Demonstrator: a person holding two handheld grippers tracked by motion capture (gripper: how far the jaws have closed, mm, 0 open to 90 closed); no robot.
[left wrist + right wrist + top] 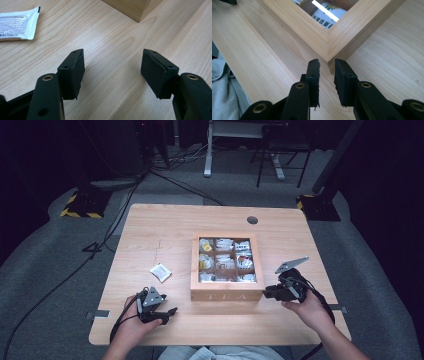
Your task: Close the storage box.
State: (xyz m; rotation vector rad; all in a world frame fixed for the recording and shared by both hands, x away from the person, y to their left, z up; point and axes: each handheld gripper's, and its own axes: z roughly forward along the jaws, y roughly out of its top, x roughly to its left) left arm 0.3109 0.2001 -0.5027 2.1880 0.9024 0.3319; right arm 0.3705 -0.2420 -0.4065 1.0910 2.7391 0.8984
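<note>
Grippers sit low on either side of the square light-wood tea box with the windowed lid, which stands a little right of the middle of the pale wooden table, its lettered front wall facing the person. The right gripper is nosed up to the box's near right corner, jaws parted by a narrow gap with nothing pinched between them; the mitred corner of the lid frame sits just beyond the tips, and whether they brush it I can't tell. The left gripper rests near the table's front edge, jaws spread wide and empty over bare wood, the box's near left corner ahead of it. A small white paper sachet lies flat on the table, apart from the box on its left.

Now, the handling: this box looks rigid and fairly weighty for its size, with smooth planed wood that should offer little bite to rubber pads. The lid is probably the part to work, a stiff frame around a clear pane, so the pads belong on the wooden frame at the front edge or a corner, never on the window. Packets inside the compartments are light and crinkly; a tilt would likely shuffle them, so keep the box level and steady it from the opposite side
</note>
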